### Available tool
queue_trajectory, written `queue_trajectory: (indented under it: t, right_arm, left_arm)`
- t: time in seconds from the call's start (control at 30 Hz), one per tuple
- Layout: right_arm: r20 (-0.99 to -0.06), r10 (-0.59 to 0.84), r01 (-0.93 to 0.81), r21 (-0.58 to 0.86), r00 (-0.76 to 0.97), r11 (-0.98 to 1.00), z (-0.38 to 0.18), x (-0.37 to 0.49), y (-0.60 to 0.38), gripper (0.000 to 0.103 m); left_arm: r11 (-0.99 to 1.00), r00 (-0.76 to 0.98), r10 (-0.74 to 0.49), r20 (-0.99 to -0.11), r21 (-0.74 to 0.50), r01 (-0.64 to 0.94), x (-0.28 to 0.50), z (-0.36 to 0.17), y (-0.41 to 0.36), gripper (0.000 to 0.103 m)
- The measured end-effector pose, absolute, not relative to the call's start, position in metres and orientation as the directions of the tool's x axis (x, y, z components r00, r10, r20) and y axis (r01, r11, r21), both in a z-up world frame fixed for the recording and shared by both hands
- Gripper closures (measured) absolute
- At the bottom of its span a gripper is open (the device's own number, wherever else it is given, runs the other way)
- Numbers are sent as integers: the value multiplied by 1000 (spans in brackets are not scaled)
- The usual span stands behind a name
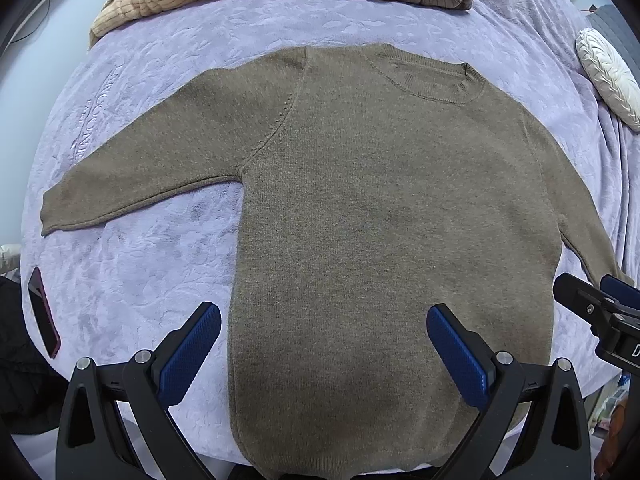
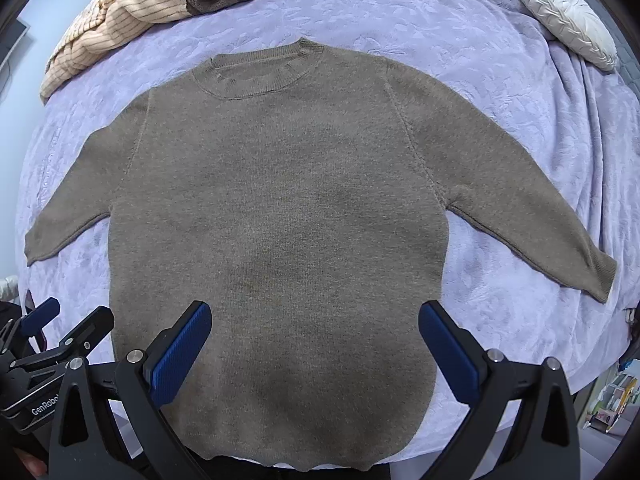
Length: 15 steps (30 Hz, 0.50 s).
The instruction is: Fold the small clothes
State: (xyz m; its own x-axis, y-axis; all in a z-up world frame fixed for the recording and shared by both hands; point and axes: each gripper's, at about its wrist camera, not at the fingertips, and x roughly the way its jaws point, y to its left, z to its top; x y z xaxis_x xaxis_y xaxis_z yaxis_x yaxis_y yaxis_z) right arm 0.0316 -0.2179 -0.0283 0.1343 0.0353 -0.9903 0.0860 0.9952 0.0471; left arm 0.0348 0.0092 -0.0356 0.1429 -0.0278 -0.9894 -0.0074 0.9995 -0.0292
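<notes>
The sweater (image 1: 360, 208) lies flat on the bed (image 1: 140, 280), collar far, hem near. Left tool (image 1: 324, 344) and right tool (image 2: 316, 340) hover released over the hem, each nearer its own sleeve.

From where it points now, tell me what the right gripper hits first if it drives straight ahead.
Most likely the brown sweater: the open right gripper frames its lower body, nothing between. Depth is hard to judge.

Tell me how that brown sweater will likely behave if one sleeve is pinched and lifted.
The sweater looks like soft knit lying flat, so it would probably drape limply. Its fuzzy surface on the plush purple blanket suggests it may drag rather than slide.
</notes>
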Motion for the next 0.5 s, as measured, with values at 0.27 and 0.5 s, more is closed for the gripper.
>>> queue_trajectory:
  t: [0.27, 0.5]
  right_arm:
    - [-992, 37, 86, 48, 121, 995, -33, 37, -215, 0]
    - [-993, 38, 86, 48, 110, 995, -39, 43, -211, 0]
  left_arm:
    - [999, 130, -35, -991, -37, -10, 39, -41, 10, 0]
    - [999, 109, -42, -993, -44, -17, 46, -52, 13, 0]
